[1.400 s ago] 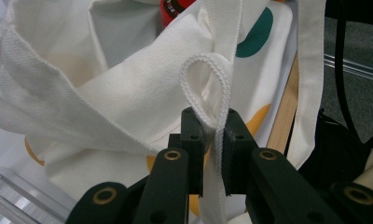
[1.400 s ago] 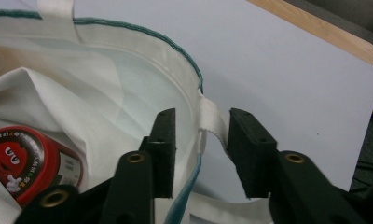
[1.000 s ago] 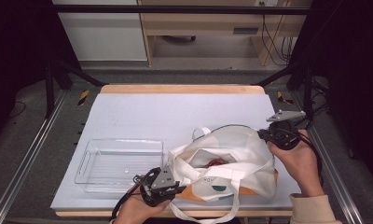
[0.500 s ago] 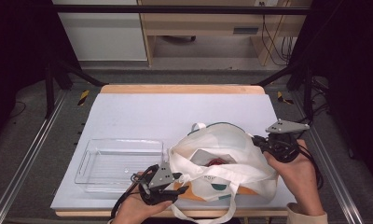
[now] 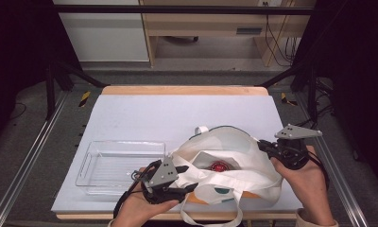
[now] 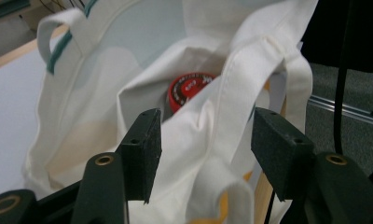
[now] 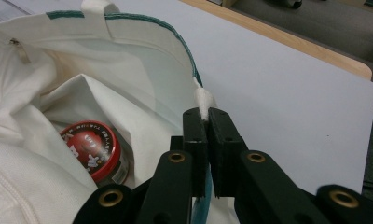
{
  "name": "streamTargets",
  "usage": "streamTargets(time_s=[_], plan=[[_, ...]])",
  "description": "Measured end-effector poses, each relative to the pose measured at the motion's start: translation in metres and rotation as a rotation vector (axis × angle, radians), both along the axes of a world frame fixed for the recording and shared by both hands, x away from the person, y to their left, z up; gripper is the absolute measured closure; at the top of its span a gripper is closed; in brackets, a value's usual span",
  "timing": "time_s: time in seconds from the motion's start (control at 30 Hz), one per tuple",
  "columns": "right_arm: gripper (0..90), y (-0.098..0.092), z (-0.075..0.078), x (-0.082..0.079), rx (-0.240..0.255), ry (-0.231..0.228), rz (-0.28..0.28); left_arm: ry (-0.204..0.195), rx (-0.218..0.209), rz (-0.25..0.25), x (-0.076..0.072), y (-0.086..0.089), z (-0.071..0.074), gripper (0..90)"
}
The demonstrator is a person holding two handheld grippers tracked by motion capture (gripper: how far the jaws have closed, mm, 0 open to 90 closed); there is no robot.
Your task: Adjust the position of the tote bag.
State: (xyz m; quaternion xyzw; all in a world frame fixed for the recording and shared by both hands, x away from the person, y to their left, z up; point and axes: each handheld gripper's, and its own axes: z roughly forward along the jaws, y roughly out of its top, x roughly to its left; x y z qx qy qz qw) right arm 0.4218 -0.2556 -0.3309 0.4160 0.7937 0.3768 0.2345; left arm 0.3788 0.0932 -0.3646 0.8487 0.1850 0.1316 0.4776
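Jaws of the right gripper (image 7: 205, 140) are pressed together on the rim of the white tote bag (image 5: 229, 165), pinching the cloth at its green-trimmed edge where a small fold of fabric stands up between the pads; in the high view this grip sits at the bag's right side and holds the mouth stretched toward the person's right hand (image 5: 307, 182). Jaws of the left gripper (image 6: 205, 154) have just been opening and now stand spread, with the near rim and a strap of the bag lying in the gap between them but not pressed by either pad. In the high view the left gripper (image 5: 184, 177) sits at the bag's near left corner, at the front edge of the table (image 5: 177, 113). The bag lies on the near right part of the table, its mouth gaping upward. Inside it, a jar with a red lid (image 7: 93, 147) rests against a fold of the lining. A clear plastic tray (image 5: 121, 163) stands just to the left of the bag, with nothing visible in it. Judged risks: with only one side of the rim held, the near side may sag and close over the jar; the loose strap between the spread left jaws may snag a pad when that gripper moves; the right grip holds only a narrow edge of cloth, so a hard pull may let it slip out.
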Motion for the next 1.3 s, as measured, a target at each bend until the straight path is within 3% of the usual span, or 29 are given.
streamTargets(time_s=[0.17, 0.27, 0.4, 0.6, 0.77, 0.9, 1.1, 1.2, 1.3], plan=[[86.4, 0.003, 0.000, -0.001, -0.005, 0.002, 0.008, -0.008, 0.019, -0.019, 0.018, -0.027, 0.008, 43.7], [86.4, 0.003, 0.000, -0.002, -0.004, 0.005, 0.011, 0.013, 0.004, -0.023, 0.027, -0.041, 0.008, 44.0], [86.4, 0.003, 0.000, -0.003, -0.001, 0.007, 0.017, 0.026, 0.023, -0.041, 0.035, -0.056, 0.003, 43.8], [86.4, 0.003, 0.002, -0.005, -0.005, 0.009, 0.025, 0.052, 0.034, -0.078, 0.027, -0.061, -0.006, 43.4], [86.4, 0.005, 0.003, -0.008, -0.007, 0.008, 0.034, 0.062, 0.076, -0.114, 0.017, -0.066, -0.016, 42.3], [86.4, 0.005, 0.005, -0.011, -0.005, 0.007, 0.034, 0.086, 0.062, -0.117, 0.015, -0.070, -0.027, 41.6], [86.4, 0.004, 0.005, -0.012, 0.001, 0.007, 0.043, 0.093, 0.108, -0.136, 0.013, -0.077, -0.039, 39.9], [86.3, 0.004, 0.005, -0.013, 0.004, 0.008, 0.041, 0.094, 0.085, -0.134, 0.011, -0.077, -0.035, 39.4], [86.4, 0.003, 0.005, -0.013, 0.009, 0.009, 0.045, 0.071, 0.065, -0.130, 0.011, -0.074, -0.023, 39.8]])
